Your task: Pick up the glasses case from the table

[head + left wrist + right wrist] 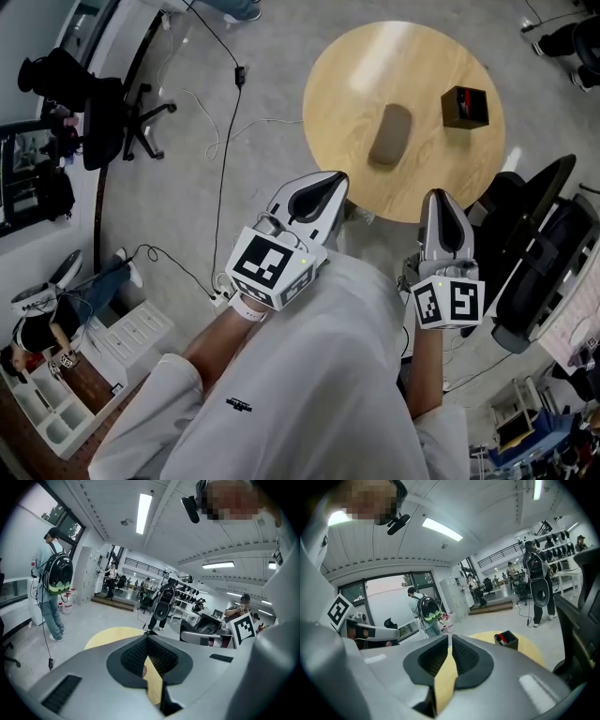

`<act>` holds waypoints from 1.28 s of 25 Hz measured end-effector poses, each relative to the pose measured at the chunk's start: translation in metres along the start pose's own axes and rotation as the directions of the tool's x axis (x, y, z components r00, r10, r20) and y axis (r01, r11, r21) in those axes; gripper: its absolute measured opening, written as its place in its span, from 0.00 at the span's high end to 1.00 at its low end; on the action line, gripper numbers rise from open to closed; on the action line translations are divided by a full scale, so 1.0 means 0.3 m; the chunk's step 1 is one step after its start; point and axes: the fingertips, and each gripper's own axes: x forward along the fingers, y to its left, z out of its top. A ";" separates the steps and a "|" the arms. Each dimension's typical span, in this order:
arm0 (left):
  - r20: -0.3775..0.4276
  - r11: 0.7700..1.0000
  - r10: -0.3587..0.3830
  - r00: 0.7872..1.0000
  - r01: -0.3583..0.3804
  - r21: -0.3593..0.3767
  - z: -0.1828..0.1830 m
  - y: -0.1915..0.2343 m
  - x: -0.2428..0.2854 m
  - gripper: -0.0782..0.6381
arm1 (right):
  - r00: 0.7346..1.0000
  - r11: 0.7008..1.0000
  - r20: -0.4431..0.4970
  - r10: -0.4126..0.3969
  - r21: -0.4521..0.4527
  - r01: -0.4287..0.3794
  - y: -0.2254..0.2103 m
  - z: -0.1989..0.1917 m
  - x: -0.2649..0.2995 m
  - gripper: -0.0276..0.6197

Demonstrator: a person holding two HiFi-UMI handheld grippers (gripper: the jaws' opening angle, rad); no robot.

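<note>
The brown oval glasses case (390, 133) lies near the middle of the round wooden table (347, 84). It sits beyond both grippers and nothing touches it. My left gripper (332, 181) hovers at the table's near edge, short of the case, with its jaws closed tip to tip (147, 633) and nothing between them. My right gripper (437, 198) is at the near right edge of the table. Its jaws stand a narrow slit apart (449, 637), and only the table top (529, 651) shows through the slit.
A small black open box (465, 106) holding a red item (506, 639) stands on the table right of the case. A black office chair (112, 122) and cables lie on the floor to the left. Another dark chair (530, 225) is close on the right. People stand further off in the room.
</note>
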 end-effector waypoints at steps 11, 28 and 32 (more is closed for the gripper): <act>-0.082 1.000 -0.027 0.996 0.026 -0.018 -0.091 0.094 0.140 0.88 | 0.997 0.996 -0.081 -0.006 0.086 0.013 -0.073 -0.134 0.139 0.73; -0.158 0.998 -0.061 0.986 0.057 -0.030 -0.228 0.163 0.305 0.88 | 0.986 0.972 -0.167 0.016 0.232 0.024 -0.175 -0.326 0.281 0.54; -0.171 0.998 -0.068 0.983 0.064 -0.030 -0.257 0.179 0.339 0.88 | 0.983 0.967 -0.181 0.015 0.252 0.032 -0.198 -0.366 0.314 0.53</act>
